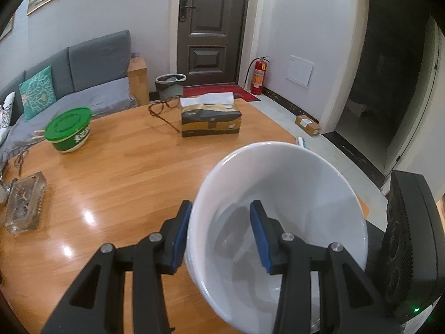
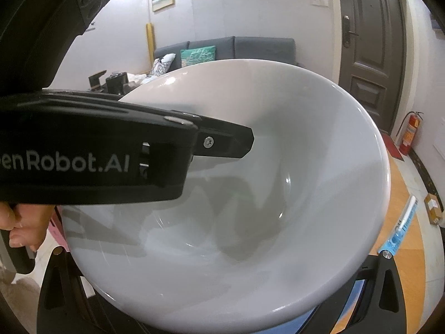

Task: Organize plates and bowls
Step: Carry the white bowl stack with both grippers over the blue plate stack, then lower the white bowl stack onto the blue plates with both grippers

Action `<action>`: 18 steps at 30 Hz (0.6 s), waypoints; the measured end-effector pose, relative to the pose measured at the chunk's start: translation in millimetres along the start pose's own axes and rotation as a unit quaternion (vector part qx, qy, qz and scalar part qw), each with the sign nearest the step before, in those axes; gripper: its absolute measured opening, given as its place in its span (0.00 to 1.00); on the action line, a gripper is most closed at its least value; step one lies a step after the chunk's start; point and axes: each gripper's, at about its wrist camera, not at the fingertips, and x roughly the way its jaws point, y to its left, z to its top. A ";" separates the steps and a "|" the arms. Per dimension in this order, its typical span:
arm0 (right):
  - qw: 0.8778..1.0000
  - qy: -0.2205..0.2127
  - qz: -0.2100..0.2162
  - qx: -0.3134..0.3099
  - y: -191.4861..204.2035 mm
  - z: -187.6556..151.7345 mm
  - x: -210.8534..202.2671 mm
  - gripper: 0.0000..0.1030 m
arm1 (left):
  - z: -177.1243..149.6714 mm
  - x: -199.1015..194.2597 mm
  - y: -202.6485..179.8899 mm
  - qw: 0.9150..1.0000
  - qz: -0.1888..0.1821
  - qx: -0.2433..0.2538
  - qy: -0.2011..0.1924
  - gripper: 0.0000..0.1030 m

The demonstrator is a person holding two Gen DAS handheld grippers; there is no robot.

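A large white bowl [image 1: 292,194] is held tilted above the round wooden table [image 1: 111,189]. My left gripper [image 1: 219,231] is shut on the bowl's rim, one blue pad outside the wall and one inside. In the right wrist view the same white bowl [image 2: 278,181] fills the frame, and the left gripper's black body [image 2: 111,150] reaches in from the left over its rim. My right gripper's own fingers lie under the bowl; only their bases [image 2: 389,286] show at the bottom corners, so I cannot tell how the jaws stand.
On the table stand a green lidded bowl [image 1: 68,129], a tissue box [image 1: 210,117], eyeglasses [image 1: 164,110] and a glass ashtray [image 1: 25,203]. A black fan-like device [image 1: 411,239] stands at the right. A grey sofa [image 1: 83,75] is behind.
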 end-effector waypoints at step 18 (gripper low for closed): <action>0.999 0.025 -0.017 0.024 -41.6 -7.4 16.2 0.96 | 5.2 47.4 -28.2 0.999 -0.022 0.012 0.031 0.37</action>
